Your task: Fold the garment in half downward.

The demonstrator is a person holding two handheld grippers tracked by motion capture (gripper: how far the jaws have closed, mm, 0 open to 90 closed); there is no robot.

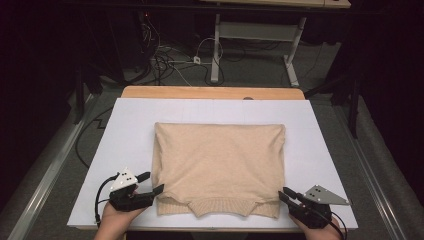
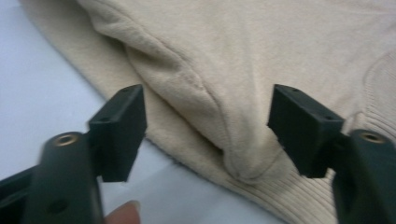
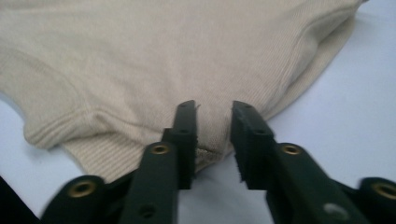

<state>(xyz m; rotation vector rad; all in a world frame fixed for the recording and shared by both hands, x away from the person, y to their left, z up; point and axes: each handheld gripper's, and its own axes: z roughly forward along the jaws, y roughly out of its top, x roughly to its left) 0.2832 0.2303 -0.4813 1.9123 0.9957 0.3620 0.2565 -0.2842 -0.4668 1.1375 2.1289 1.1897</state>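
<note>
Lying folded on the surface point(image 1: 105, 150), the sweater point(image 1: 218, 165) is sitting between the left gripper point(image 1: 153, 183), gaping, and right gripper point(image 1: 284, 194), slightly parted.

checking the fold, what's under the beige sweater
The beige sweater lies folded on the white sheet, which shows all around it. Its ribbed hem pokes out beneath the near edge. Anything else under the fabric is covered.

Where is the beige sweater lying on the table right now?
In the high view the folded sweater lies centred on the white table, toward its near edge, with its near corners beside the left tool and the right tool.
</note>
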